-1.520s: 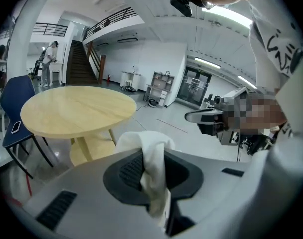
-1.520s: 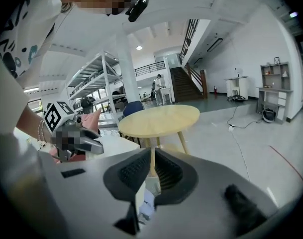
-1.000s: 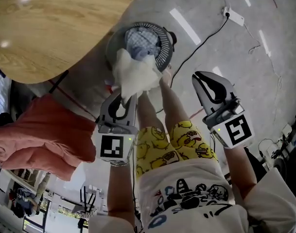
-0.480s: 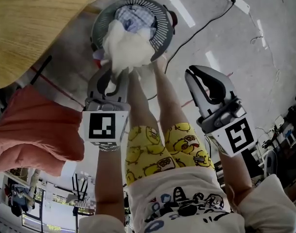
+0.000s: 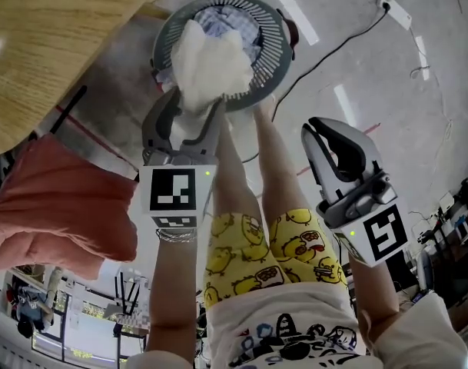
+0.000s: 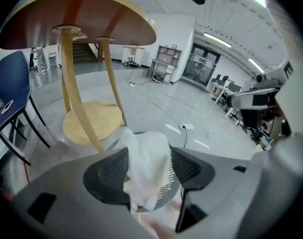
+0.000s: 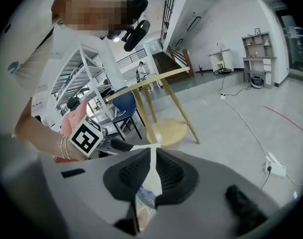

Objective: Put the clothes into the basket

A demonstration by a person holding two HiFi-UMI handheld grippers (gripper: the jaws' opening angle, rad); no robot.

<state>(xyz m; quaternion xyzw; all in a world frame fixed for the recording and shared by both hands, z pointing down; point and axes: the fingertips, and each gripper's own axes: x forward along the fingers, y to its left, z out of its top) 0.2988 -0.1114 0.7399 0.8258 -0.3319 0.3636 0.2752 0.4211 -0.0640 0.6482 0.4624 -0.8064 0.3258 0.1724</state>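
Lower than a moment ago, my left gripper [image 5: 194,112] sits nearer the one basket [image 5: 268,33] on the floor, and its fingers [image 6: 109,171] have just been opening: they stand released, spread wide, with the one white garment [image 5: 207,56] loose between them. That garment's long axis runs from my fingers straight away toward the basket, its far end bunched over the basket's mouth, above one checked cloth [image 5: 230,21] already inside. My right gripper [image 5: 320,129] hangs off to the side, clenched on nothing. One pink garment [image 5: 61,214] lies at my left, below the wooden counter [image 5: 49,44].
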